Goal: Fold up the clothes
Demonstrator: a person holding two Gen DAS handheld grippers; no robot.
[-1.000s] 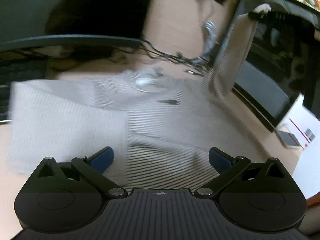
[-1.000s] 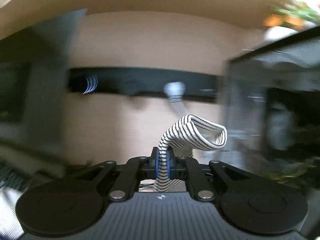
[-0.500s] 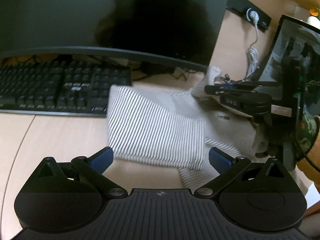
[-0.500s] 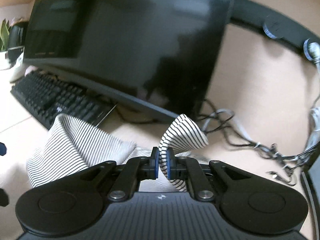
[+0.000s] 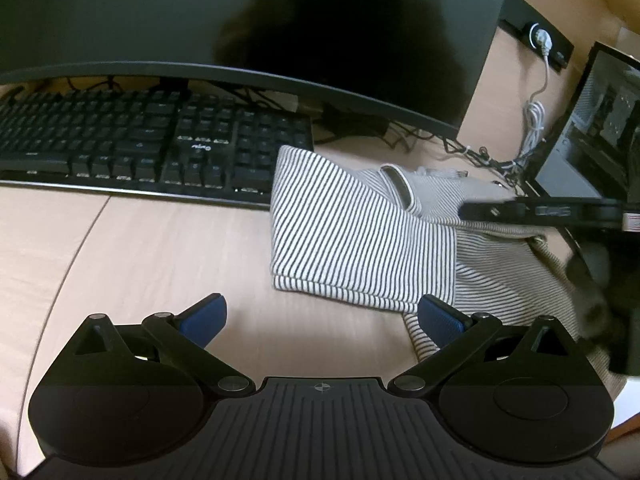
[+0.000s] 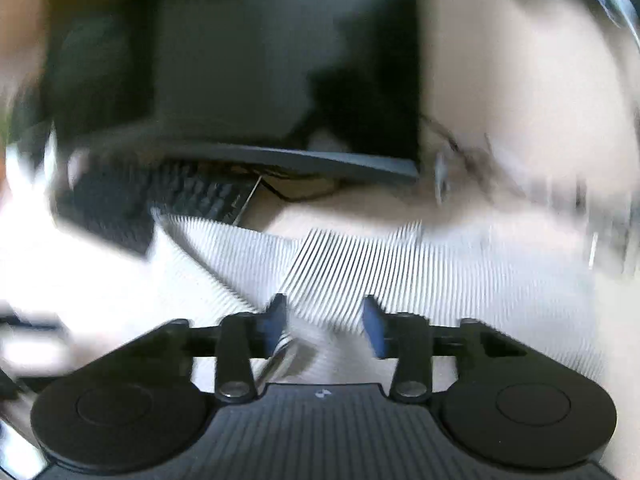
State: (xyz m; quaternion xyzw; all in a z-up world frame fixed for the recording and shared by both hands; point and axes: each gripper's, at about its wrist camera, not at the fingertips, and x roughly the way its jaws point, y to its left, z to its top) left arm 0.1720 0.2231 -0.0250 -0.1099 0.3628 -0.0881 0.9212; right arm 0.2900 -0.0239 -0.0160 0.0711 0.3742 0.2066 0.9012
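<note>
Left tongs (image 5: 322, 312) wide open, empty; right tongs (image 6: 325, 320) parted, gripping nothing. Shirt (image 5: 360, 236) on counter (image 5: 140, 248): one side folded over, rest unfolded.

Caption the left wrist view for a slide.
Open left gripper over desk, facing folded striped shirt beside black keyboard.

The shirt (image 5: 360, 236) lay on the desk (image 5: 140, 248), its far left corner touching the keyboard (image 5: 152, 148). The monitor (image 5: 240, 20) stood behind the keyboard, cables (image 5: 472, 152) to its right.
</note>
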